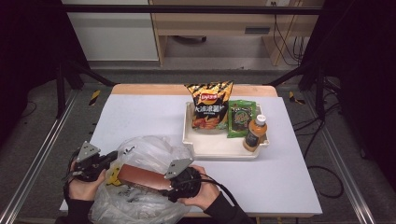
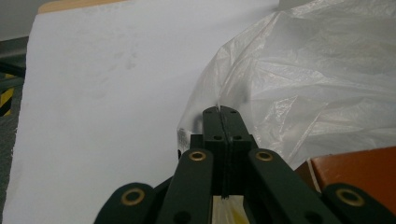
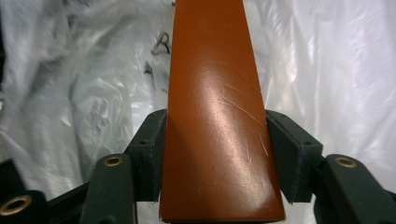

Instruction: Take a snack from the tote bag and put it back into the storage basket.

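Your right gripper point(image 3: 217, 154) clamps the glossy brown box point(image 3: 219, 121) across its width over the crumpled plastic bag point(image 1: 140, 154), while your left gripper point(image 2: 223, 114) has its jaws pressed together on a fold of that bag at the table's point(image 1: 140, 112) near left corner. From above, bare white tabletop lies open left and ahead of you, and the tray point(image 1: 205, 147) with chips point(image 1: 208, 105), green packet point(image 1: 241, 119) and bottle point(image 1: 255, 134) sits well apart, right of centre. Beside the left gripper's closed jaws, the box's edge peeks in at lower right.
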